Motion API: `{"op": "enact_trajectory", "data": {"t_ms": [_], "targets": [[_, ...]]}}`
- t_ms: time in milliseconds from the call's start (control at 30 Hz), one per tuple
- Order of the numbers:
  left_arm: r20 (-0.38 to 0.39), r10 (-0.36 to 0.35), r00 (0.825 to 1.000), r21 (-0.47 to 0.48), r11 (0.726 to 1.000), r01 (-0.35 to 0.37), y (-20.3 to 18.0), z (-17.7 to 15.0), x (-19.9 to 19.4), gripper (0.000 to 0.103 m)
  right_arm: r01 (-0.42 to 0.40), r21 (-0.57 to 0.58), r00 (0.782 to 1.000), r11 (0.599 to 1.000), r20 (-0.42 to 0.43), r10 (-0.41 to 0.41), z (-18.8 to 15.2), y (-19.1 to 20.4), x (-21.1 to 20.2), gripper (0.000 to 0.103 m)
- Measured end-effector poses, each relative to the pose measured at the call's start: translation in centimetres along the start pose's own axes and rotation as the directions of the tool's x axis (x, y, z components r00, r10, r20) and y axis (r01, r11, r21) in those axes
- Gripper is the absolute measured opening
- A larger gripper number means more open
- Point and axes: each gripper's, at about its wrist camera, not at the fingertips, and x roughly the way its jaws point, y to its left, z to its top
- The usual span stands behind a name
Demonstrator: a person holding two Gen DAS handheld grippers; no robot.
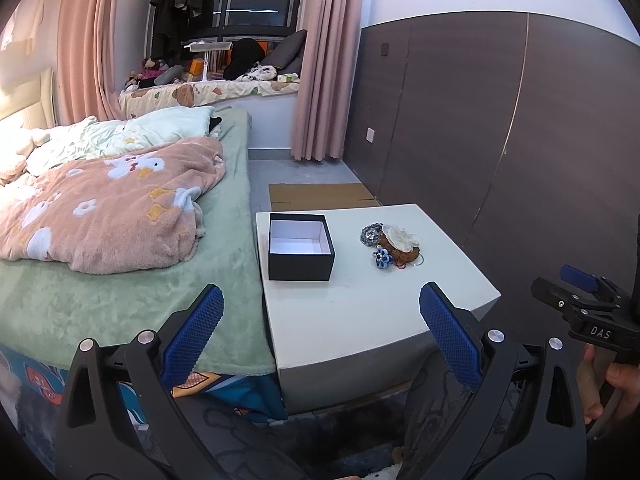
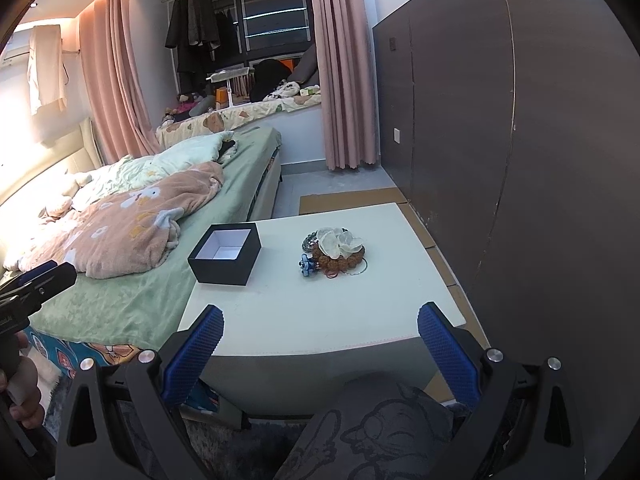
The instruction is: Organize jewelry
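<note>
An open black box (image 1: 301, 247) with a white, empty inside stands at the left of a white table (image 1: 368, 312); it also shows in the right wrist view (image 2: 225, 254). A pile of jewelry (image 1: 392, 246) lies to its right: a white flower piece, a brown beaded piece, a silver piece and a small blue flower (image 2: 306, 265). The pile also shows in the right wrist view (image 2: 334, 252). My left gripper (image 1: 322, 308) is open and empty, short of the table's near edge. My right gripper (image 2: 320, 324) is open and empty above that near edge.
A bed (image 1: 120, 240) with a green sheet and pink blanket adjoins the table's left side. A dark panelled wall (image 1: 500, 140) runs along the right. Flat cardboard (image 1: 320, 196) lies on the floor behind the table. My knee (image 2: 380, 432) is under the right gripper.
</note>
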Motion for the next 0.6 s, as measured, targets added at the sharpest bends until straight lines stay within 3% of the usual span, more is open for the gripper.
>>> {"op": "enact_trajectory", "data": {"t_ms": [600], "targets": [[-0.006, -0.003, 1.000, 0.012, 1.000, 0.003, -0.46, -0.13, 0.58, 0.098, -0.001, 0.001, 1.000, 1.000, 0.001, 0.001, -0.07, -0.10, -0.13, 0.095]]}}
